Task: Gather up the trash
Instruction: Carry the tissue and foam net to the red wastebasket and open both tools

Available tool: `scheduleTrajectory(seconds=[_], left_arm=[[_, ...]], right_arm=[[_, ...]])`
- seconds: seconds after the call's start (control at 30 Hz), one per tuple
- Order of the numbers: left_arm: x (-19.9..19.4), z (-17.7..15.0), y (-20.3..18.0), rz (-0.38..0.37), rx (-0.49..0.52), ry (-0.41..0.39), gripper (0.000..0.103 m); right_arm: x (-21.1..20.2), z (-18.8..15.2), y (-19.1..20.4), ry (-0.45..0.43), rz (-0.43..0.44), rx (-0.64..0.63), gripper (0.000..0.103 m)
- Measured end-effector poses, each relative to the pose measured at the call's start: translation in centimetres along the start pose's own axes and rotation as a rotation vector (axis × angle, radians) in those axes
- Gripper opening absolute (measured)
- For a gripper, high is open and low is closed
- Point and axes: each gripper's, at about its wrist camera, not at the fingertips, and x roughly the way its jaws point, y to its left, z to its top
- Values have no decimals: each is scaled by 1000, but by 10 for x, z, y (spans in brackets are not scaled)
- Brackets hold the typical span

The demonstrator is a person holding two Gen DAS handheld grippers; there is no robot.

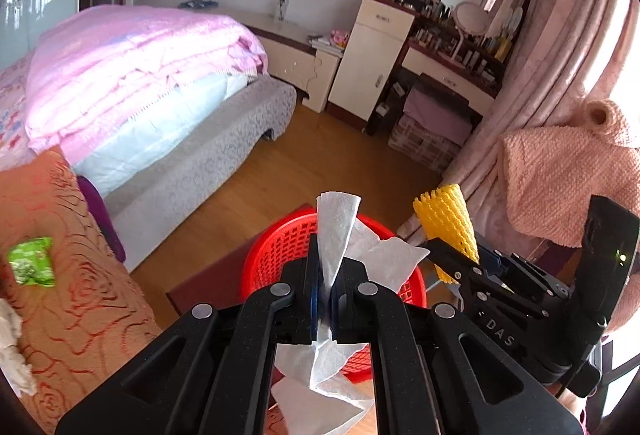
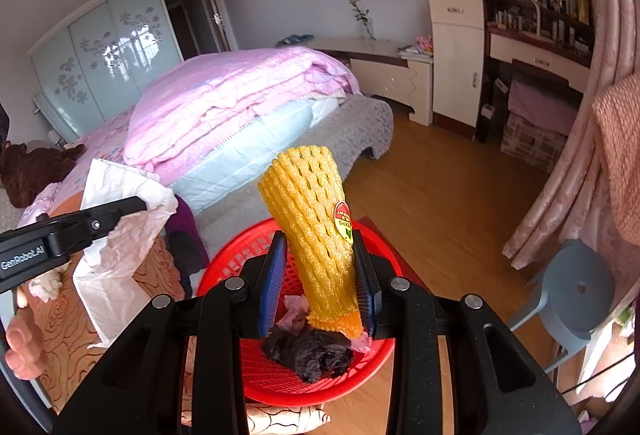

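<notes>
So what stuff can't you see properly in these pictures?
- Red plastic basket, left wrist view: its inside is hidden by the white crumpled tissue and the left gripper.
- Dark crumpled lump in the basket, right wrist view: too dark to identify.
- Sticker on the yellow foam fruit net: print too small.
- Green wrapper, left wrist view: print blurred.

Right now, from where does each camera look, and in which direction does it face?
Left wrist: on the left gripper, looking forward and down at the red basket; shows it holding white tissue, and the right gripper.
Right wrist: on the right gripper, holding yellow foam net above the basket; left gripper visible.
Shared: basket, bed, TV.
</notes>
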Motion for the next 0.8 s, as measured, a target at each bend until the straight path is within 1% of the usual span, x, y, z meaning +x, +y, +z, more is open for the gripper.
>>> scheduleTrajectory(seconds=[0.17,0.4,0.47,0.57,0.63,0.67,0.73,0.77,0.8], left_arm=[[23,3,-2,-39,-14,27,3],[48,2,-3,-53,-9,59,4],[52,-1,-1,-55,-13,69,5],[58,-5,4,-47,-24,76,12],[60,-7,8,-46,-39,83,22],[61,-8,8,-44,-41,84,24],[62,-9,10,-38,-46,83,34],[61,-9,11,-35,-48,81,37],[60,-10,12,-31,-49,78,41]], right_arm=[[13,-3,-6,35,-4,25,32],[31,-10,-6,86,-19,26,32],[36,-12,-9,102,-25,35,32],[42,-15,-11,122,-20,46,32],[45,-17,-9,128,-20,43,32],[46,-17,-9,131,-19,41,32],[49,-18,-7,142,-14,37,34],[51,-19,-7,149,-9,37,35],[53,-20,-6,156,-3,40,39]])
